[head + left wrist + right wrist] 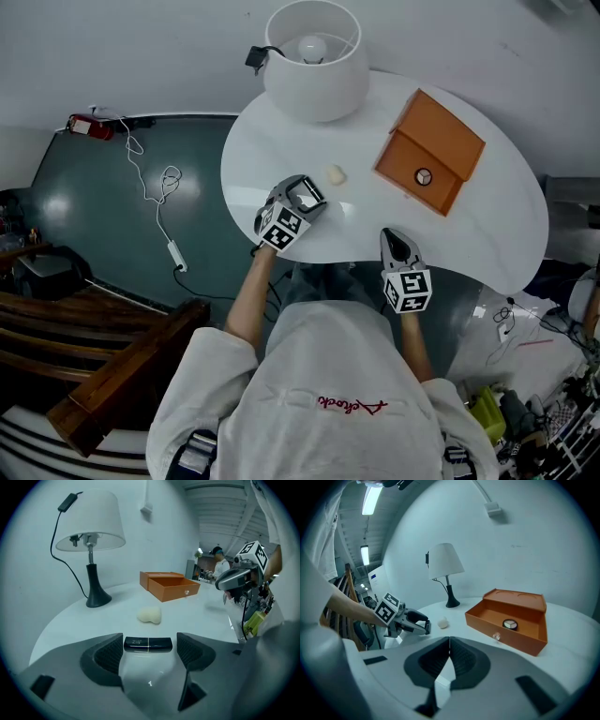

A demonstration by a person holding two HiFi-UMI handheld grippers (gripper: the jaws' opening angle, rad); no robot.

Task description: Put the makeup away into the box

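A black lipstick tube [147,644] lies flat on the white table [502,234], crosswise between the fingers [108,652] of my left gripper [307,195]. That gripper is open, and its pads stand clear of both ends of the tube. A beige makeup sponge [150,615] lies a little beyond the tube, also seen from above [335,174]. Behind it the orange box [431,148] stands open with a round compact [509,624] inside. My right gripper [449,644] is shut and empty near the table's front edge, short of the box.
A white table lamp [314,56] stands at the back of the table, its black cord trailing off the left side. The floor to the left holds a white cable and dark wooden furniture [103,375]. A person stands far off in the left gripper view [219,564].
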